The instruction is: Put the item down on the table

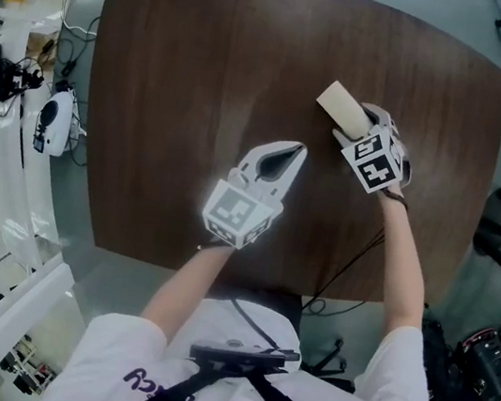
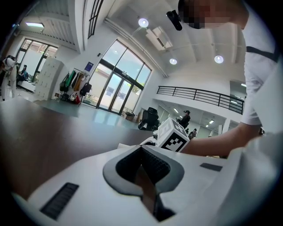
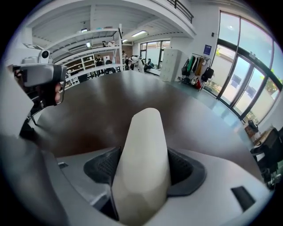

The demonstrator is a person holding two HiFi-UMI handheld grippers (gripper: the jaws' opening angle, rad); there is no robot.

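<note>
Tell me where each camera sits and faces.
Head view: on the head, steeply down at table; both forearms, left tongs, right tongs.
Left gripper view: on left tongs, along shut empty jaws over the table; right forearm shows.
Right gripper view: on right tongs, along jaws gripping the cream item.
Shared: head and left views show right tongs' marker cube.

A large, open lab or workshop hall: tall glass doors (image 2: 116, 92), a mezzanine railing (image 2: 199, 95), shelves (image 3: 99, 59) of gear, lockers (image 3: 171, 65), a dark wooden table (image 1: 207, 64).
</note>
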